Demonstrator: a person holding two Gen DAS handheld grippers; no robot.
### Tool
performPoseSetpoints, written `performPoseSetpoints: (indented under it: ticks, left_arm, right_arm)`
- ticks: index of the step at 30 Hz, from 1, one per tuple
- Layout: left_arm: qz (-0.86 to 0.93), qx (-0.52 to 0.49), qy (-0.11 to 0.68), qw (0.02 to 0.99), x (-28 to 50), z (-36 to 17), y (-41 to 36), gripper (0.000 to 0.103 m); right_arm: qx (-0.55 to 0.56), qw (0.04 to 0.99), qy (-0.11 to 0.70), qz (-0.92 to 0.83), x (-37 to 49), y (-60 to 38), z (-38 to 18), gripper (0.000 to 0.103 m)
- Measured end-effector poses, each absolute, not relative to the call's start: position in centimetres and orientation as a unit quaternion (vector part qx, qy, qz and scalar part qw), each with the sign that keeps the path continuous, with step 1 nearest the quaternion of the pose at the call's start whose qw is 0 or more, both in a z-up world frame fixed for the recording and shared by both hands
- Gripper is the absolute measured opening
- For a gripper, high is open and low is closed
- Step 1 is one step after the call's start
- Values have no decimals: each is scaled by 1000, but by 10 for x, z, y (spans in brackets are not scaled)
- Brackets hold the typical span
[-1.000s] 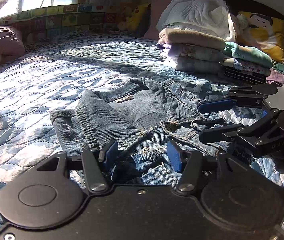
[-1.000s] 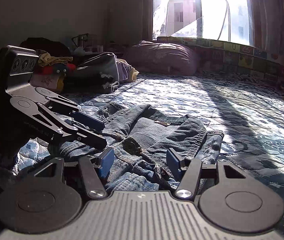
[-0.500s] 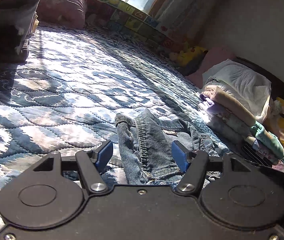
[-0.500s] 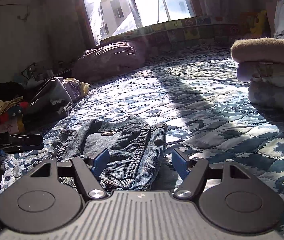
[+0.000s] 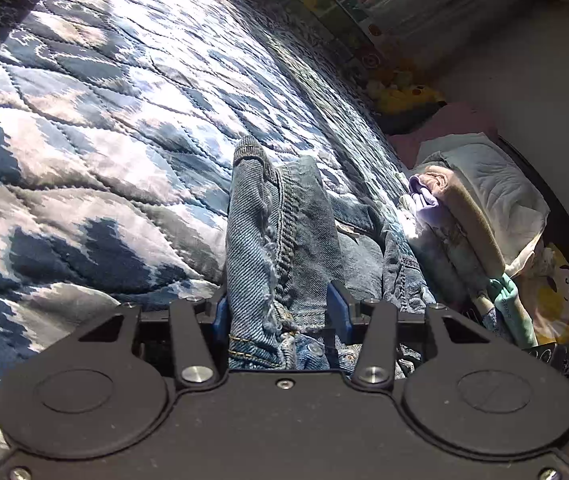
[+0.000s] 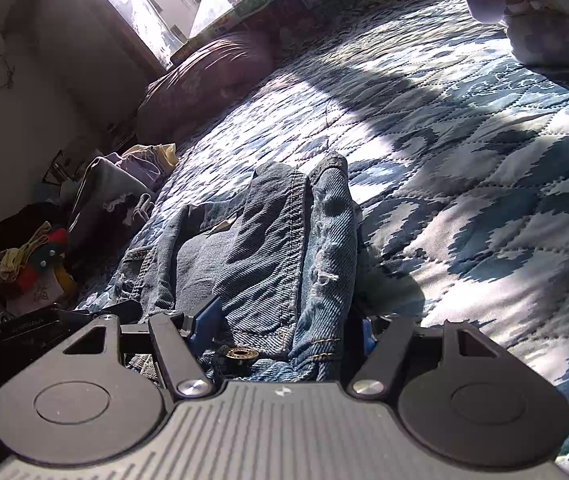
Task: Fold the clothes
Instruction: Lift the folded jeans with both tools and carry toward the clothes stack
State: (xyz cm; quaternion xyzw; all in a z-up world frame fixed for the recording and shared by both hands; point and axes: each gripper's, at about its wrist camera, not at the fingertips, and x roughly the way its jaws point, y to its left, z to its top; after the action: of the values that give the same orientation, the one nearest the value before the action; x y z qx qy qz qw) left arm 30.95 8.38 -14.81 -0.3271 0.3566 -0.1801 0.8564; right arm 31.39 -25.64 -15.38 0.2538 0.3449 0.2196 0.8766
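The left gripper (image 5: 280, 314) has its blue-padded fingers (image 5: 338, 307) closed partway on a bunched fold of the faded blue denim jacket (image 5: 280, 240), pads touching the cloth on both sides. The right gripper (image 6: 284, 326) likewise clamps its fingers (image 6: 204, 318) on the denim. From each grip the jacket runs toward 12 o'clock across the blue-and-white quilted bed (image 5: 96, 128), with the stack of folded clothes (image 5: 460, 224) at 2 o'clock of the left gripper.

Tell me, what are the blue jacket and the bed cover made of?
The jacket looks like denim: blue woven twill, thick stitched seams, frayed worn patches, a metal button. The bed cover looks like soft quilted fabric, probably cotton, with puffy stitched lines through its blue-and-white print.
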Motion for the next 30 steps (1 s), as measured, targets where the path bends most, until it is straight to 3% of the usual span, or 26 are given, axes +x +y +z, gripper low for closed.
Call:
performPoseSetpoints:
  ticks: [2,3,4,7,9,10,11,13,15,22,24,26,27,30]
  left_arm:
    - [-178,-330,354,857,310,-147,80,32]
    - [-180,-342,351,853,310,-148,81,21]
    - [-185,-357,347,847,309,-146,85,18]
    - [-188,-387,346,834,306,-142,95,18]
    - [-174,-358,366,841,306,-145,93,25]
    - [-174,-350,368,843,305,-145,93,32]
    - [-179,-342,365,847,302,-142,94,38]
    - [-178,-312,349,865,293,-130,96,70]
    - [-167,-290,346,876,285,-124,100,73]
    - [-157,-294,364,869,287,-133,92,74]
    - [-171,-289,360,870,289,-133,83,73]
    - [-185,-286,362,868,291,-135,75,62]
    - [-183,-286,363,868,293,-137,73,50]
    - [-183,-298,364,863,295,-141,72,39]
  right_arm:
    - [274,868,350,223,316,-258,-156,36]
    - [287,862,351,226,317,-260,-157,33]
    - [303,856,351,230,318,-263,-158,28]
    - [367,829,347,240,317,-275,-154,26]
    - [328,846,352,229,316,-269,-150,39]
    - [307,855,357,217,315,-266,-149,55]
    - [297,861,355,209,312,-266,-149,55]
    - [295,869,338,210,303,-272,-143,62]
    - [271,878,337,203,297,-275,-141,76]
    - [264,867,355,230,292,-266,-152,78]
    - [275,865,353,227,295,-263,-153,75]
    - [290,857,360,230,302,-259,-157,59]
    - [289,859,358,224,304,-257,-158,58]
    - [286,860,358,223,305,-252,-157,53]
